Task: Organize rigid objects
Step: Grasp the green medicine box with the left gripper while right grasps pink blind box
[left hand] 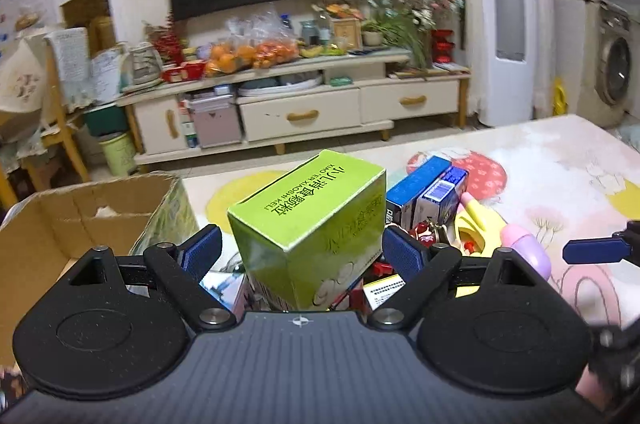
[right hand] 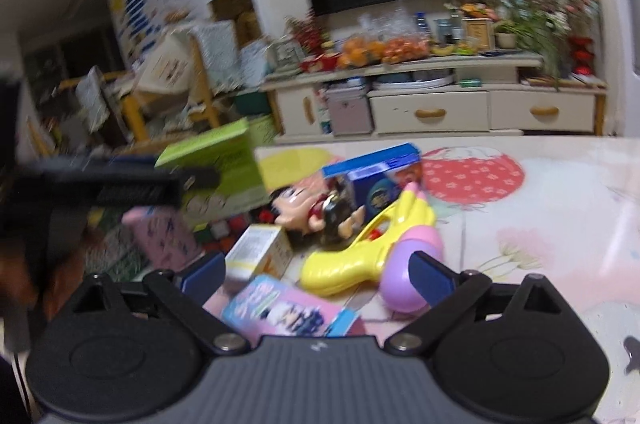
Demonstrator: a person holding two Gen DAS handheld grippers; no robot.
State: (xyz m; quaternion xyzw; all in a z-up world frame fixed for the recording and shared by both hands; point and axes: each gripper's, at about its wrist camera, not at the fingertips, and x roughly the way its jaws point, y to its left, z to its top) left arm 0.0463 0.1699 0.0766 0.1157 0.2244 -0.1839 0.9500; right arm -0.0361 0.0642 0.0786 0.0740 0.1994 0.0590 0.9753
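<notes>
Cardboard box (left hand: 80, 216): near left on the table, open-topped, with its flaps up; just left of the left gripper.
Left gripper (left hand: 300, 248): its jaws are clamped on the green box, one blue pad on each side.
Green box (left hand: 312, 208): a carton with Chinese print, held tilted above the pile, right of the cardboard box. In the right wrist view it sits at far left behind the left gripper's black finger.
Pile: directly under and behind the green box; small cartons and red pieces, too cluttered to name one by one.
Pink patterned carton (right hand: 160, 236): near left of the pile, standing at a tilt.
Small white and yellow carton (right hand: 260, 248): in the middle of the pile, just beyond the right gripper's left pad.
Doll figure (right hand: 304, 208): lying on its side, between the green box and the blue cartons.
Blue cartons (left hand: 424, 192): two side by side, right of the green box and farther away.
Pink and blue carton (right hand: 280, 304): lying flat, nearest to the right gripper's body.
Yellow and pink toy (right hand: 360, 256): lying on the table right of the pile, its lilac end touching the right gripper's right pad.
Right gripper (right hand: 316, 272): jaws wide apart and gripping nothing.
Table (left hand: 540, 164): covered in a pale cloth with a cartoon pattern, bare on the right.
TV stand (left hand: 312, 108): far across the room, below a dark television.
</notes>
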